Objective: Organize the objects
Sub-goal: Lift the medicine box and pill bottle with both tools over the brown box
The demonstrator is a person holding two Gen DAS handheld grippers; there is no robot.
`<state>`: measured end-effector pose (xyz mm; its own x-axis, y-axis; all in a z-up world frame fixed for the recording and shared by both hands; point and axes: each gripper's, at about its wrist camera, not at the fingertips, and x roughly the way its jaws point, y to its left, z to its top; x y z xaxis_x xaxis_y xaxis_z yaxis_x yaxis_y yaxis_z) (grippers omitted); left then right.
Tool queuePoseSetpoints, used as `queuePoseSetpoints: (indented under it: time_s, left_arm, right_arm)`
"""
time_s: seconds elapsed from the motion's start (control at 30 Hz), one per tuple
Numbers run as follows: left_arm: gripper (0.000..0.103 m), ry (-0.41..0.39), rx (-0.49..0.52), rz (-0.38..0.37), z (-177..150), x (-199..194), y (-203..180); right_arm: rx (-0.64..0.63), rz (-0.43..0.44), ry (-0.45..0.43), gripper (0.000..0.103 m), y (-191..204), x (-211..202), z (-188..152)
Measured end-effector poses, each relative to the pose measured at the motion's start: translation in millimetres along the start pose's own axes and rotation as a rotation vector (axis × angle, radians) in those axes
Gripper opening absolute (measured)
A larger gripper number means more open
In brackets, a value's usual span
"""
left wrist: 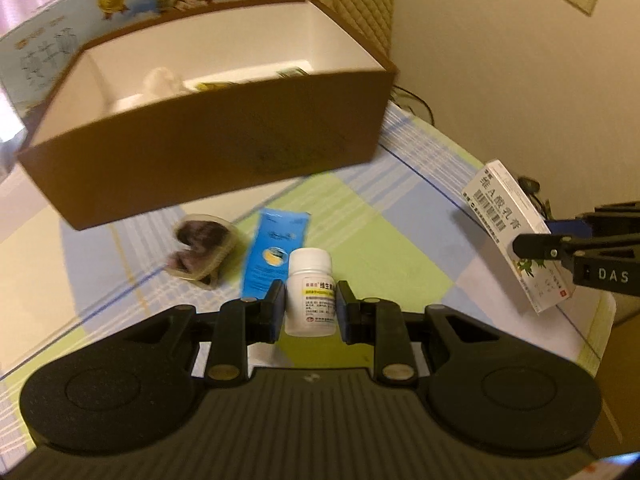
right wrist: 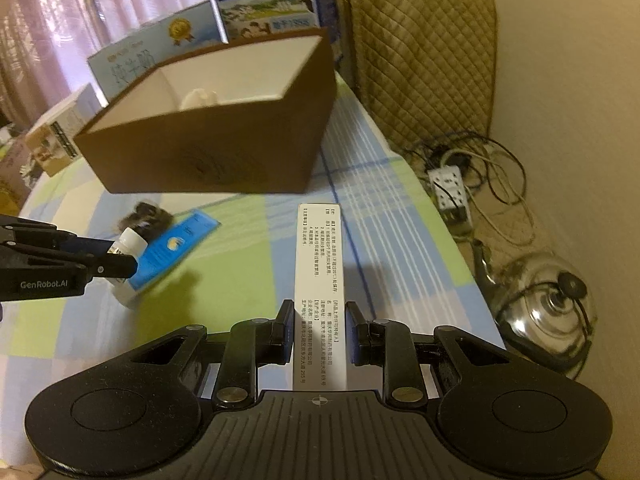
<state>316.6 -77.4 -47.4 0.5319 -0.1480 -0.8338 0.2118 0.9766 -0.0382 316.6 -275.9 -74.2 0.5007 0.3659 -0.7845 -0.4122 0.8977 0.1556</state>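
1. Left gripper (left wrist: 311,307) in my hand, left wrist view: fingers pinched on a white pill bottle (left wrist: 311,292), upright, blue pads touching both its sides.
2. Same view, on the checked tablecloth (left wrist: 404,216): blue sachet (left wrist: 276,252) lies flat just behind the bottle, clear packet with dark contents (left wrist: 202,246) just left of it.
3. Brown cardboard box (left wrist: 208,136) sits further back, open top, white inside; something white and a flat pack lie in it (blurred, can't tell what).
4. Far right of that view: my right gripper (left wrist: 532,246) clamps a white medicine carton (left wrist: 516,232), tilted, off the cloth.
5. Right wrist view: right gripper (right wrist: 319,330) closed on the medicine carton (right wrist: 318,280), long side pointing forward, printed text face up.
6. Left gripper (right wrist: 120,258) enters at left edge with the pill bottle (right wrist: 130,240) between its fingers, over the blue sachet (right wrist: 176,248).
7. Cardboard box (right wrist: 212,160) ahead, milk cartons (right wrist: 264,0) behind it.
8. Beside the table (on the floor): steel kettle (right wrist: 544,312), power strip (right wrist: 450,192) with tangled cables, quilted cover (right wrist: 420,52) against the wall.
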Motion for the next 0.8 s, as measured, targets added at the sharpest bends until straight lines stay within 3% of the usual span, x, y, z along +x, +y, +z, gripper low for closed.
queuePoseSetpoints:
  time_s: [0.43,0.8]
  left_arm:
    - [0.022,-0.131,-0.121,0.137,34.2,-44.7,68.5]
    - [0.022,-0.219,-0.153,0.221,70.4,-57.1,109.3]
  right_arm:
    - [-0.124,0.188,-0.101,0.022,47.4,-1.9,78.7]
    - [-0.214,0.218,-0.211,0.022,68.3,18.4,155.3]
